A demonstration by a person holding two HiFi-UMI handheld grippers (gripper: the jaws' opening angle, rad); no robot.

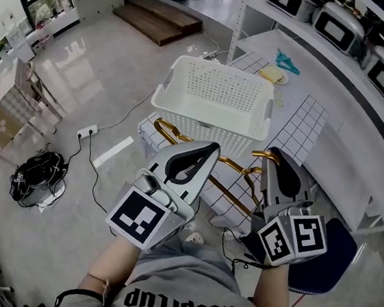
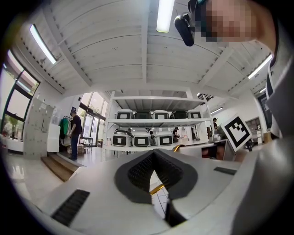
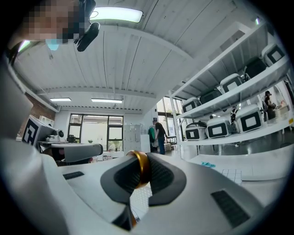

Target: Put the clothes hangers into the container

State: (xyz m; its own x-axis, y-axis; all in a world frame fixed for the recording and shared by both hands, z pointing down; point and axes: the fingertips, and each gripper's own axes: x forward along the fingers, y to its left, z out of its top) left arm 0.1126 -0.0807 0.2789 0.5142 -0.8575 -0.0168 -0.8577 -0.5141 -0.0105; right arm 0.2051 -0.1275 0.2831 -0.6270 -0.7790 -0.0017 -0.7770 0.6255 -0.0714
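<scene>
Left gripper (image 1: 209, 150) (image 2: 154, 153): jaws were closed tip to tip, apparently on nothing.
White perforated plastic basket (image 1: 215, 97): stood upright just ahead of both grippers.
Gold metal clothes hanger (image 1: 231, 163) (image 3: 139, 166): ran beneath both grippers, outside the basket.
Right gripper (image 1: 276, 155) (image 3: 140, 158): jaws were clamped on the hanger's wire.

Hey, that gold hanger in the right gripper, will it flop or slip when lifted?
The gold hanger probably stays stiff: its thin bars look like metal. Its glossy finish may slip or pivot in the right gripper, which pinches one narrow bar.
</scene>
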